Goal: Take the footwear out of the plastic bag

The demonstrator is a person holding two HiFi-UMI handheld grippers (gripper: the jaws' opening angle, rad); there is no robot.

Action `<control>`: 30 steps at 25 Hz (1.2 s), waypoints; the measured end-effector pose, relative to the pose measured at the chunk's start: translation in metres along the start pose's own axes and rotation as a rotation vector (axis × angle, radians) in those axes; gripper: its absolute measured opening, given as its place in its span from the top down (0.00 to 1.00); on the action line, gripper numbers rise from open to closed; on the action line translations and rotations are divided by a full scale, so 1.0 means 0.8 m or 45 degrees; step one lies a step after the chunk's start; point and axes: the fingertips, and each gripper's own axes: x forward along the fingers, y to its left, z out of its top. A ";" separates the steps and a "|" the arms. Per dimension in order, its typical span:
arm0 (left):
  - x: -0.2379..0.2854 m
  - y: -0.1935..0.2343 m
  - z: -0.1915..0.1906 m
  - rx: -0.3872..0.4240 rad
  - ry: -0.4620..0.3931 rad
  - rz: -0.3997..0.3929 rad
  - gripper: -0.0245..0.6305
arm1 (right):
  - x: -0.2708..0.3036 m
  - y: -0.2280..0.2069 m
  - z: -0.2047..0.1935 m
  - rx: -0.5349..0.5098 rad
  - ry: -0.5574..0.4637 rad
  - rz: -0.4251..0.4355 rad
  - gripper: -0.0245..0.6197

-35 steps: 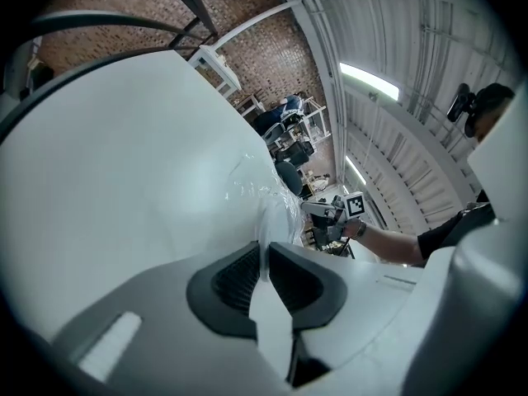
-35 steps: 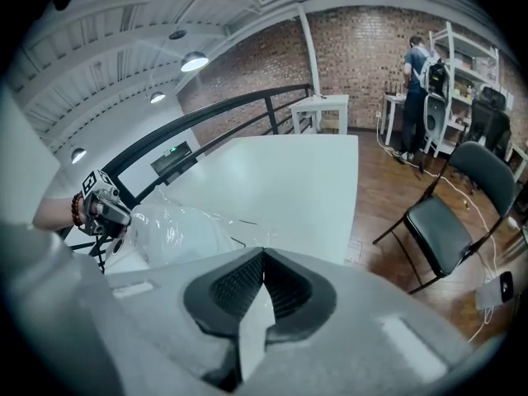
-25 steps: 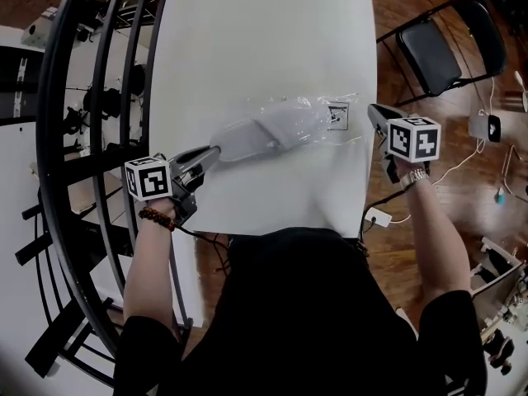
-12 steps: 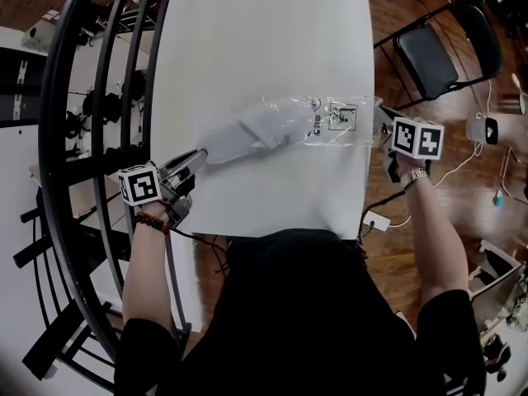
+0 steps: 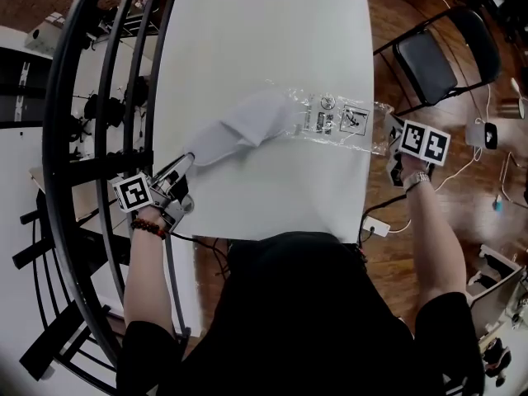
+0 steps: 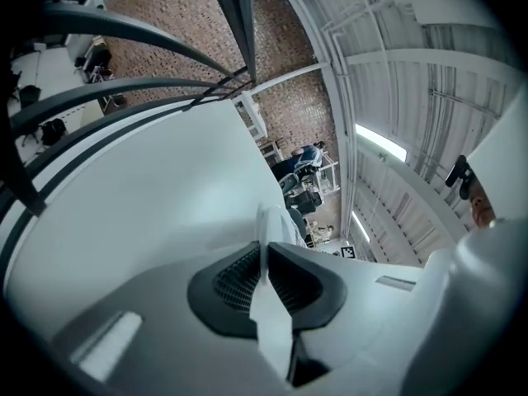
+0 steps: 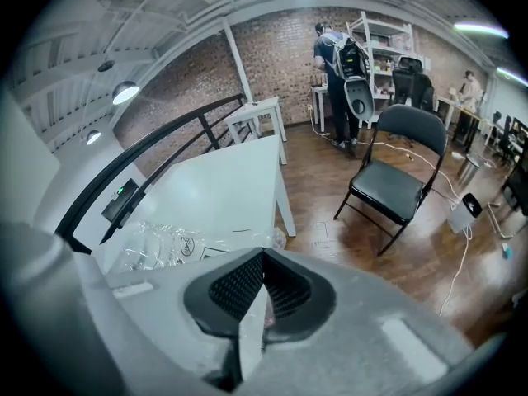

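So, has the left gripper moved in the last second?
Yes. The left gripper has pulled back to the table's left edge, drawing the slipper mostly out of the bag.

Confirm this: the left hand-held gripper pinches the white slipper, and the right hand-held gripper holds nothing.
Wrong about the right hand-held gripper: the right gripper view shows its jaws shut on the edge of the plastic bag. The left hand-held gripper does pinch the white slipper.

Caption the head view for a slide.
Left gripper grips the white footwear, mostly out of the plastic bag held by the right gripper.
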 end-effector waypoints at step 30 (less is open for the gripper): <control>-0.035 0.036 0.039 -0.124 -0.261 0.006 0.89 | 0.006 -0.023 0.002 0.629 -0.155 -0.076 0.97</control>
